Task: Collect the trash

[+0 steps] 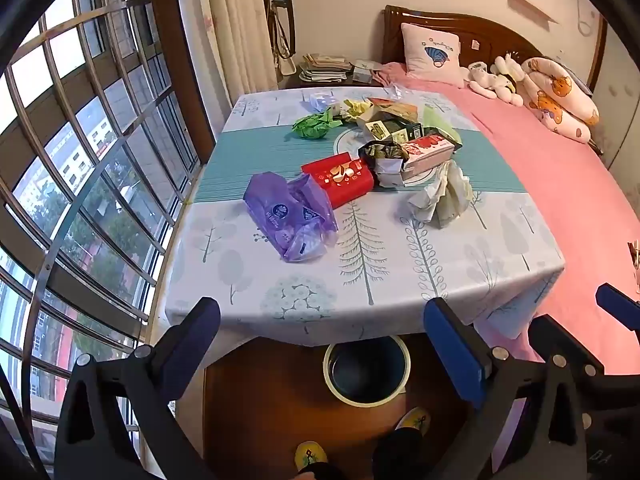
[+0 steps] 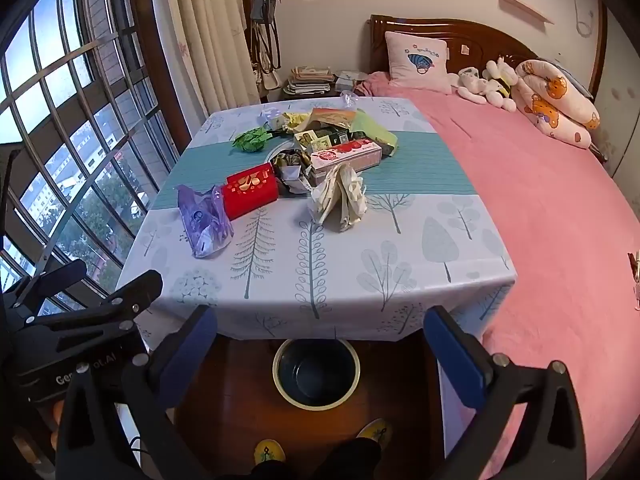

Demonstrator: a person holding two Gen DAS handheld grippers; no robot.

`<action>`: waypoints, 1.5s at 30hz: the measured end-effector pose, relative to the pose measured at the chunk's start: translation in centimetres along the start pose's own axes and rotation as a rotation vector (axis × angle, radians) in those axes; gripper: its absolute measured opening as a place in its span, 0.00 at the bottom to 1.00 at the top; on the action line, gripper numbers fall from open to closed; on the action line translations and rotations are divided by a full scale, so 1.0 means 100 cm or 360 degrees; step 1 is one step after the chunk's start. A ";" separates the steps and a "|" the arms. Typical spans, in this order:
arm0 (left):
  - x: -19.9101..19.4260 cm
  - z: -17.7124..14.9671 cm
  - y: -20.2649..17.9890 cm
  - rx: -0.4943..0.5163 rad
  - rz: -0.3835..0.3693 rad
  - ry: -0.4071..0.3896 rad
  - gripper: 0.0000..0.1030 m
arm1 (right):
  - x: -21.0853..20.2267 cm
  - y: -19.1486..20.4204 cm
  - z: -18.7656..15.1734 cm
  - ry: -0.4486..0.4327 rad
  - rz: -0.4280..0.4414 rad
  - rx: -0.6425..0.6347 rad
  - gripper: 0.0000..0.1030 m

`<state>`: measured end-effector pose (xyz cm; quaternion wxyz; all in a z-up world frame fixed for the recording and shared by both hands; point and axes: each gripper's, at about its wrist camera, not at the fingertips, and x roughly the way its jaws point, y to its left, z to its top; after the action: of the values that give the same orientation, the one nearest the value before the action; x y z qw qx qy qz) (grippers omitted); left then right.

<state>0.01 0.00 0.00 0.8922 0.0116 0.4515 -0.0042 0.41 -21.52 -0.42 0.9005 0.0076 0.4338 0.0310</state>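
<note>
Trash ahead and above the bin, both tongs empty

Tongs on both sides stand wide apart and hold nothing. The left tongs (image 1: 320, 344) and the right tongs (image 2: 320, 344) hang side by side short of the counter's near edge, with the dark waste bin (image 1: 366, 368) on the wooden floor directly below and between their fingers, half tucked under the hanging tablecloth (image 1: 360, 264).

All the trash lies forward of the tongs, on the counter. Nearest the left side is the crumpled purple plastic bag (image 1: 290, 216), its long axis running away from the tongs and slightly leftward. Touching its far end is the red box (image 1: 340, 178), lying crosswise. Nearest the right side is the crumpled white paper (image 2: 340, 196), standing up in a loose bunch, apart from the purple bag. Beyond these sits the main heap: a pink-and-red carton (image 2: 348, 156), dark wrappers and a green crumpled wad (image 2: 250, 140) farther back left.

My judgement: the left tongs suit the purple bag and the right tongs the white paper, each a reach straight forward, then a pull back toward the bin.
</note>
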 end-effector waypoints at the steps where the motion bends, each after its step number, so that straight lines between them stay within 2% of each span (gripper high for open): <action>1: 0.000 0.000 0.000 -0.0002 0.0000 -0.0003 0.98 | 0.000 -0.001 0.000 -0.0001 0.0003 0.0000 1.00; 45: -0.011 0.001 -0.006 0.0026 -0.0005 -0.0044 0.98 | -0.010 -0.007 -0.006 -0.0034 0.0056 0.0053 1.00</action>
<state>-0.54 -0.66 0.91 0.8982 0.0181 0.4391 -0.0095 -0.61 -22.30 -0.07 0.9041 0.0307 0.4243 0.0395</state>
